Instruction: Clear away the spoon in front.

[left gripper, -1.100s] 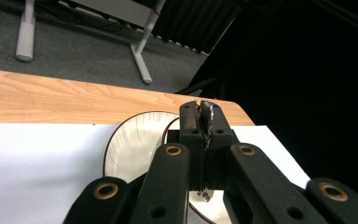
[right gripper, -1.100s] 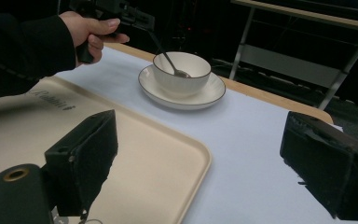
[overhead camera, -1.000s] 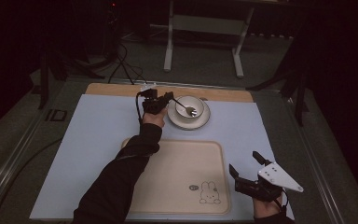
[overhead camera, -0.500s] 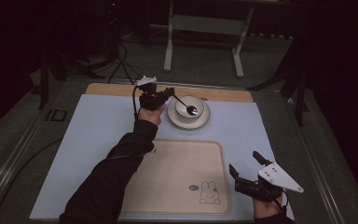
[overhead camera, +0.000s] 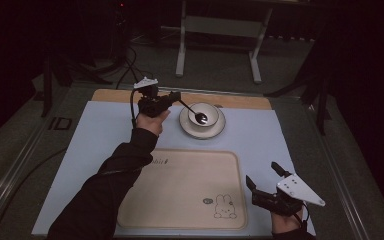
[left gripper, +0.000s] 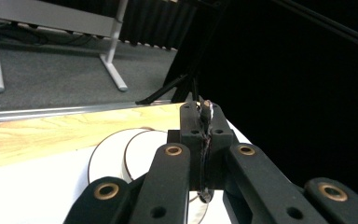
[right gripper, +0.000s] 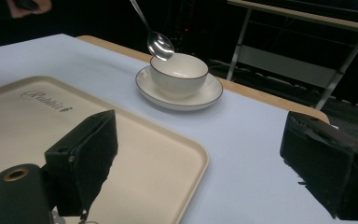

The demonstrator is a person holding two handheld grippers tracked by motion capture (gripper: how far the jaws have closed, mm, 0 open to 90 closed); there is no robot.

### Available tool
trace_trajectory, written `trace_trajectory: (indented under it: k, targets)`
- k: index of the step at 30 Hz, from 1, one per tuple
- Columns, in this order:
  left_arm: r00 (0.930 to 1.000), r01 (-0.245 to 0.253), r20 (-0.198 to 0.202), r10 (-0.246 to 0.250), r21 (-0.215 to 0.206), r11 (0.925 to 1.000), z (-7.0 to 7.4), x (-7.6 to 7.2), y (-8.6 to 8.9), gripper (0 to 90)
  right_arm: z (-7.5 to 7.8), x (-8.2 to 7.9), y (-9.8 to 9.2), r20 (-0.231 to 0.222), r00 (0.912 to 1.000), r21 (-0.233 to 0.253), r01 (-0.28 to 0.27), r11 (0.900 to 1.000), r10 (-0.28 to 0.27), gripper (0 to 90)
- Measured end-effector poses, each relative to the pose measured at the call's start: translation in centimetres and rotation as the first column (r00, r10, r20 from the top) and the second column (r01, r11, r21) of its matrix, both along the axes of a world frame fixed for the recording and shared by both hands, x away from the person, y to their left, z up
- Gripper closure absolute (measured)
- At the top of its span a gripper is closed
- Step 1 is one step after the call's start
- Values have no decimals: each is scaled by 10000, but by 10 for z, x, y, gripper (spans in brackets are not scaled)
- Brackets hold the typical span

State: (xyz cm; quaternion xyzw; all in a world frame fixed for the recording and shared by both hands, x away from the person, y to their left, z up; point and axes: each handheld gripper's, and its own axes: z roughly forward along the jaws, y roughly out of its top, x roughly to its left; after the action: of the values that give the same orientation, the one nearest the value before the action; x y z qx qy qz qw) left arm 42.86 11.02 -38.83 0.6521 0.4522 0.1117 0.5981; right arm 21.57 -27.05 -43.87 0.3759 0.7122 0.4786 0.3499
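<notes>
The left gripper has its jaws clamped on the handle of the one spoon, whose head hangs over the single white bowl. The bowl stands on one saucer near the table's far edge. The right gripper, jaws apart and empty, sits by the near right corner, beside one beige tray.

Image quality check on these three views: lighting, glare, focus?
High view: dim and soft, the room past the table nearly black, the bowl and saucer brightest. Left gripper view: the left hand-held gripper fills the foreground, slightly blurred; the right half is black. Right gripper view: sharpest on the bowl; glare on the spoon; the right hand-held gripper near the lens is blurred.
</notes>
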Motion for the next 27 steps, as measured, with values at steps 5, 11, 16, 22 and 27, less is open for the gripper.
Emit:
trace_trajectory:
  k: [5, 11, 16, 22, 27]
  targets:
    - [9998, 156, 115, -157, 35, 9999, 9, -9, 9, 895, 0, 0, 0, 21, 10000, -21, 8, 10000, -8, 110]
    - [9991, 365, 220, -370, 239, 9990, 19, -24, 26, 896, 0, 0, 1, 7, 10000, -36, 7, 10000, -7, 110]
    - [9984, 511, 220, -523, 509, 9974, 23, -34, 36, 896, 0, 0, 1, -7, 10000, -47, 12, 10000, -12, 110]
    - [9956, 891, 235, -906, 590, 9943, 29, -45, 49, 895, 0, 0, 2, -4, 10000, -53, 5, 10000, -5, 110]
    - [9909, 1290, 296, -1317, 785, 9885, 29, -55, 57, 895, 0, 0, 2, -3, 10000, -65, -5, 10000, 5, 110]
